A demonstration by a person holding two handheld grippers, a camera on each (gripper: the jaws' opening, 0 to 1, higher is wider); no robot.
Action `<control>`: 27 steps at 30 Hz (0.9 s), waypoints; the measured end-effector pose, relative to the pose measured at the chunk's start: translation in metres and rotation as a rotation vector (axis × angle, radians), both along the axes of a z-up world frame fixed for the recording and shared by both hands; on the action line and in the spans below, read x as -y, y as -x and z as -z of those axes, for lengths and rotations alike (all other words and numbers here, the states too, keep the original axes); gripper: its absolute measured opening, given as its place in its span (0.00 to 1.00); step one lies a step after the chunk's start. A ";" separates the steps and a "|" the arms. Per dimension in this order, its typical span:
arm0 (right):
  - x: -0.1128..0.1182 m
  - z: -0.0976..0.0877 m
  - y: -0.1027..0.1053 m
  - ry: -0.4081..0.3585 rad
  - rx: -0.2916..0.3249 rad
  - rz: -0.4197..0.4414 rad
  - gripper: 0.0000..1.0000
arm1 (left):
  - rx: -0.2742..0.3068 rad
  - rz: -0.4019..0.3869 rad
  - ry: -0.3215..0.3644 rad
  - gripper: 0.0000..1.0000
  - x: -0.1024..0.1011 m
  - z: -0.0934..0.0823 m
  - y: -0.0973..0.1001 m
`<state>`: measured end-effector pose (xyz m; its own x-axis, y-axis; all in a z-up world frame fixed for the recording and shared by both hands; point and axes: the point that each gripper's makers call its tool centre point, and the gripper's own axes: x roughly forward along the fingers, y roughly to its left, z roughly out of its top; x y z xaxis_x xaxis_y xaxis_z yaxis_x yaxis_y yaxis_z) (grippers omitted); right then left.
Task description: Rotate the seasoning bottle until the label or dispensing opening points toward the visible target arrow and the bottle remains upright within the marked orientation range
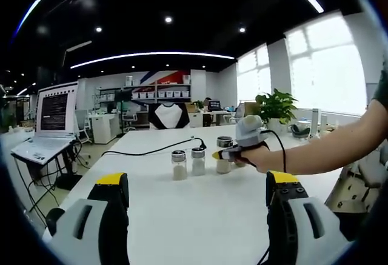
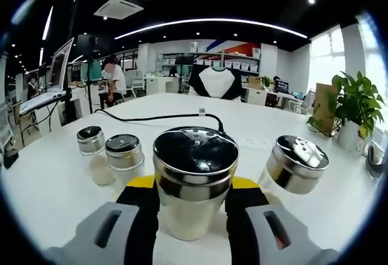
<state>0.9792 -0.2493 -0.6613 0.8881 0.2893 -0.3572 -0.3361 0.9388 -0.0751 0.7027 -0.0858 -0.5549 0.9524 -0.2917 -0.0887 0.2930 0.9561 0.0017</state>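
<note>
The right hand-held gripper [image 2: 193,207] clasped the seasoning bottle [image 2: 194,180]; the left hand-held gripper [image 1: 197,201] stood released. Twisting risked striking 1 neighbouring shaker [image 2: 295,165].

The yellow-tipped grey right tongs [image 2: 193,201] hide the lower sides of the steel-capped glass seasoning bottle [image 2: 194,180] between them. Text on the open white laptop's screen [image 1: 55,108] is too small to read.
</note>
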 end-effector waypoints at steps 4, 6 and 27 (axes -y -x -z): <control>0.001 0.001 0.011 -0.004 0.012 -0.006 0.41 | 0.004 0.004 0.002 0.99 0.002 -0.001 -0.001; 0.003 0.000 0.015 -0.005 0.011 -0.005 0.41 | 0.006 0.008 0.003 0.99 0.003 -0.002 -0.001; 0.019 0.000 0.046 -0.020 -0.006 -0.005 0.41 | 0.002 0.026 0.002 0.99 0.010 0.000 -0.002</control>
<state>0.9329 -0.2681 -0.6617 0.8842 0.3011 -0.3571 -0.3416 0.9383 -0.0546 0.7048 -0.0956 -0.5547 0.9448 -0.3161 -0.0859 0.3173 0.9483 0.0007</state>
